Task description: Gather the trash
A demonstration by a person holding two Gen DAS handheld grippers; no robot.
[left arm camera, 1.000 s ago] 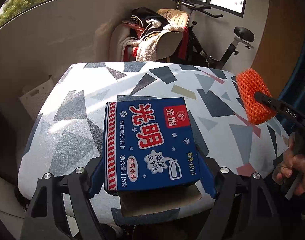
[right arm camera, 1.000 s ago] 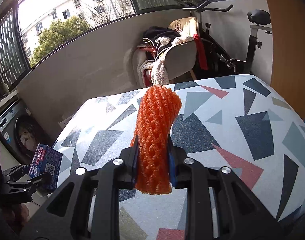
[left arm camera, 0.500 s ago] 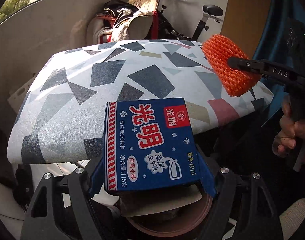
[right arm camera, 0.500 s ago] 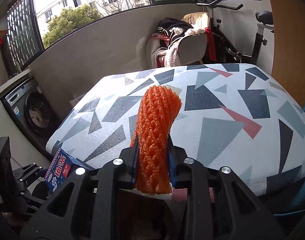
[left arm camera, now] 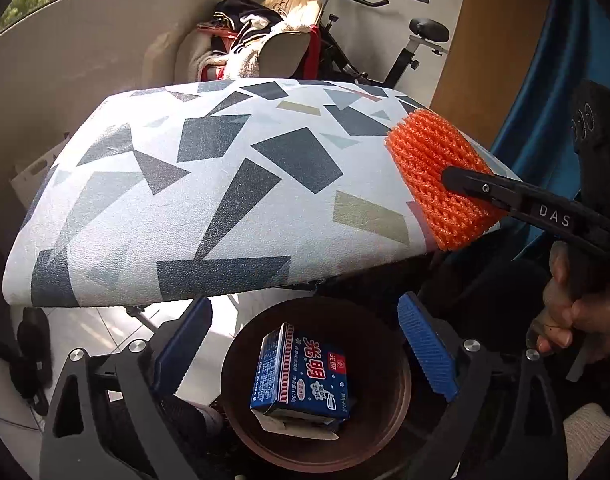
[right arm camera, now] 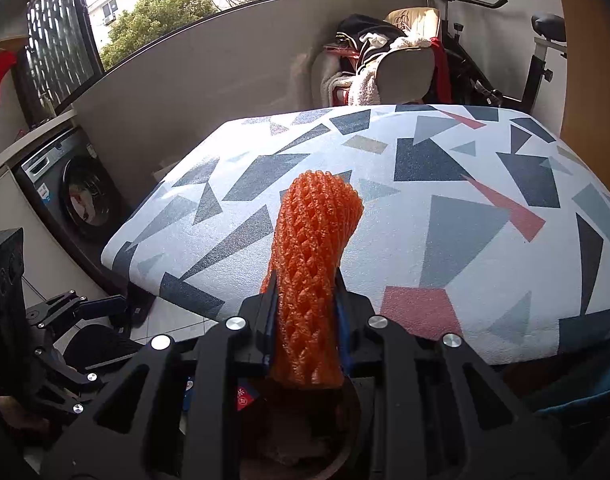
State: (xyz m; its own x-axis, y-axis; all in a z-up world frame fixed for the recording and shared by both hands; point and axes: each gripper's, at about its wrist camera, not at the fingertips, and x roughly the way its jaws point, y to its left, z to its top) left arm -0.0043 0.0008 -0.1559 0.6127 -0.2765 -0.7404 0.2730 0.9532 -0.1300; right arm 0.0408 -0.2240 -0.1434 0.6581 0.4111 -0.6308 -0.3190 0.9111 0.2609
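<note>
The blue ice-cream box [left arm camera: 301, 376], clamped between the left gripper's pads a second ago, now lies inside the round brown bin [left arm camera: 389, 432] below, resting tilted on a flat piece of cardboard [left arm camera: 297, 428]. Both grippers have also come off the table and sit past its near edge, over the bin. The left gripper [left arm camera: 305, 344] has just been opening its jaws; they stand wide apart with nothing between them, their blue pads [left arm camera: 427, 350] on either side of the bin's mouth. The right gripper [right arm camera: 305, 328] is nearly closed, squeezing the lower part of an orange foam net sleeve [right arm camera: 311, 272], which stands upright out of the jaws above the bin's rim. Behind it spreads the table [right arm camera: 445, 240] with its cloth of grey, navy and red shapes.
</note>
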